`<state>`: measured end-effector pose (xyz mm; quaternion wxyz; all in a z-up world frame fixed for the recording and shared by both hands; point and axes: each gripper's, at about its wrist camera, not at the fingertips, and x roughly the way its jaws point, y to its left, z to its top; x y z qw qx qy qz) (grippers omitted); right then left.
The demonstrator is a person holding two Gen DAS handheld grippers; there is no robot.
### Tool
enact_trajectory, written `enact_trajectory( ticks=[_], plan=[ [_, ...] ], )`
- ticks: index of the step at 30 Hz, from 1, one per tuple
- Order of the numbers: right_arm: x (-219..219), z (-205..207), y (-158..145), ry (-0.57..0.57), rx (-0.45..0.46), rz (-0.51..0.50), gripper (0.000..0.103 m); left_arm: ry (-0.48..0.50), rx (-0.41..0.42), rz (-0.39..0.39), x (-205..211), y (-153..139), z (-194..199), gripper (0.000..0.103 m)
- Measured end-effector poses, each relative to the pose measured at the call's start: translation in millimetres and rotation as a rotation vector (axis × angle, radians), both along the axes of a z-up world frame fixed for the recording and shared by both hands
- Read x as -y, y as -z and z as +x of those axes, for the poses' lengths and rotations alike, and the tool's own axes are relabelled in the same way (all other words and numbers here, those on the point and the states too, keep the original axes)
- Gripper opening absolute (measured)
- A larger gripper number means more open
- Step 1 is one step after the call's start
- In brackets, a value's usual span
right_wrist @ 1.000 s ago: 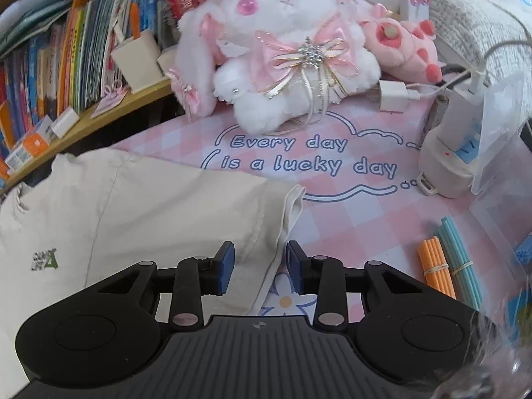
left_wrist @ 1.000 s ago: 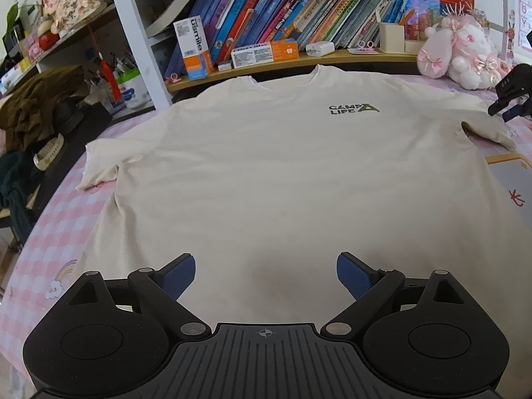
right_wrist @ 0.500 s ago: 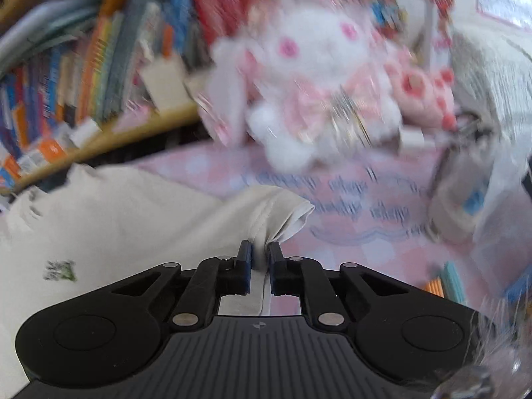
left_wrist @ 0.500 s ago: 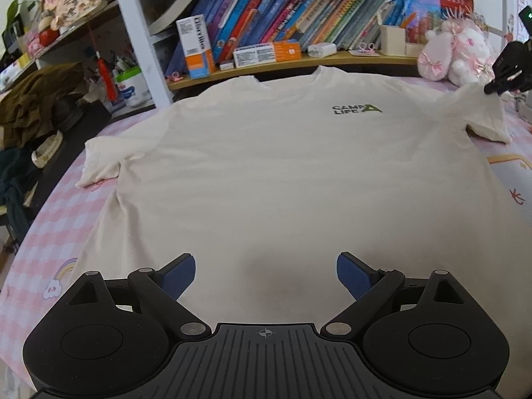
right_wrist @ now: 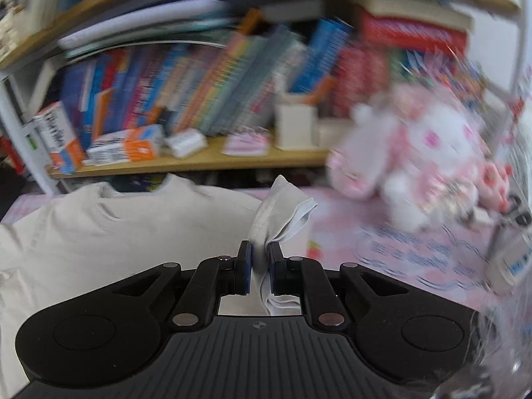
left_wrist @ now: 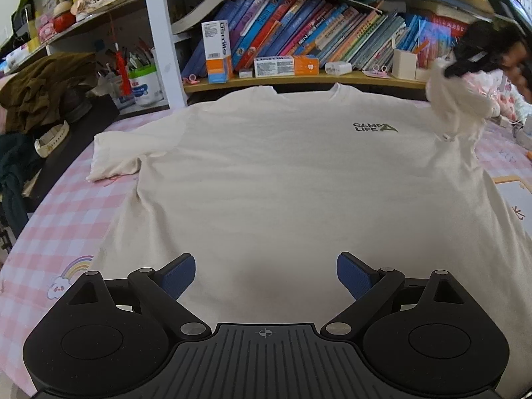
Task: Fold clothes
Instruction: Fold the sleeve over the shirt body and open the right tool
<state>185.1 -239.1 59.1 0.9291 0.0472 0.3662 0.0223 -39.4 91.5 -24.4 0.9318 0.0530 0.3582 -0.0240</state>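
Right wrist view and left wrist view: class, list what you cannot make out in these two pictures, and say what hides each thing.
- Plush toy, right wrist view: motion blur smears its features.
- Book titles, right wrist view: blurred past reading.
- T-shirt hem, left wrist view: hidden behind the left gripper.
- Right gripper, left wrist view: blurred at the frame edge; only the right wrist view shows it shut on the sleeve.

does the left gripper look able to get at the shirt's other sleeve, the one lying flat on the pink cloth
Probably yes. The left gripper is open and holds nothing, and the flat sleeve lies uncovered on the checked cloth on its own side, with nothing between. The right gripper is busy with the opposite sleeve.
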Motion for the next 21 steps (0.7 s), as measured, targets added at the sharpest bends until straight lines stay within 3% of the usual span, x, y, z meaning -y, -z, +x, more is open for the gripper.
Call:
enact_trajectory(
  ticks=[5,6,7,9,14,19,21],
  plan=[
    [-94.5,13.2,21.9,-0.096,-0.026,0.027,0.011,0.015,-0.001,0.0,-16.0,0.8,-0.8,0.094],
    [-111.5,17.6,31.6,-0.129,-0.062,0.045,0.02,0.021,-0.001,0.008,-18.3,0.7,-1.5,0.094],
    [-126.0,22.0,41.5,-0.159,-0.105,0.062,0.038,0.024,-0.001,0.012,-20.4,0.8,-2.1,0.094],
    [-137.2,20.6,54.4,-0.186,-0.161,0.106,0.041,0.018,-0.003,0.002,-23.4,1.8,-1.8,0.094],
    [-108.9,-16.3,58.5,-0.378,-0.176,0.221,0.046,0.001,-0.007,-0.022,-30.8,4.1,-1.1,0.094],
    [-74.5,-47.2,59.1,-0.454,-0.164,0.037,0.047,-0.015,-0.011,-0.047,-38.2,6.5,-0.4,0.094],
    [-68.5,-52.1,64.0,-0.443,-0.167,0.022,0.047,-0.017,-0.009,-0.05,-37.9,6.6,1.5,0.094]
  ],
)
